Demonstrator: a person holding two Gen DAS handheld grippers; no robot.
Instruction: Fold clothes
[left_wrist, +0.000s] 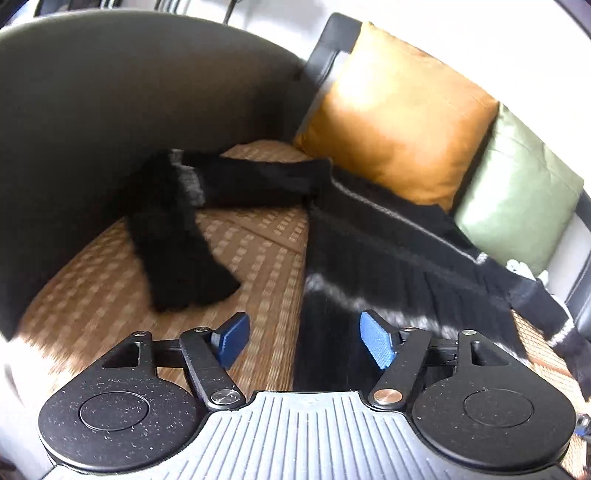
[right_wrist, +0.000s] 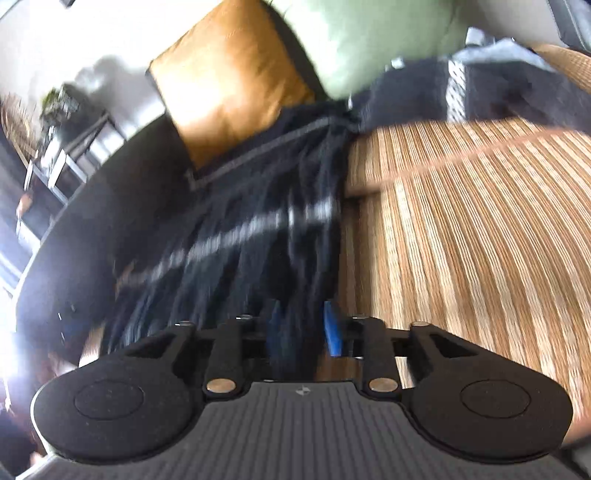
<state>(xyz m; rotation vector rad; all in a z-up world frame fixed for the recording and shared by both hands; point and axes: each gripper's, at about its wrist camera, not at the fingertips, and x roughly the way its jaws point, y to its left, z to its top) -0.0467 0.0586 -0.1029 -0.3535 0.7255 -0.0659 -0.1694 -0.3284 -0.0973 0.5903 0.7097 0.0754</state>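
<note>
A black knit sweater (left_wrist: 388, 254) with white stripes lies spread across a woven seat mat (left_wrist: 255, 251). One sleeve (left_wrist: 173, 236) bends down to the left, over the mat. My left gripper (left_wrist: 304, 343) is open just above the sweater's lower edge, nothing between its blue pads (left_wrist: 376, 343). In the right wrist view the same sweater (right_wrist: 266, 206) hangs stretched and bunched from my right gripper (right_wrist: 304, 332), whose blue pads (right_wrist: 332, 332) are shut on its hem. The view is blurred by motion.
An orange cushion (left_wrist: 391, 110) and a green cushion (left_wrist: 517, 199) lean on the sofa back behind the sweater. The dark curved armrest (left_wrist: 110, 110) rises at the left. Bare striped mat (right_wrist: 480, 221) stretches to the right of the sweater. A side table (right_wrist: 62, 147) stands beyond the sofa.
</note>
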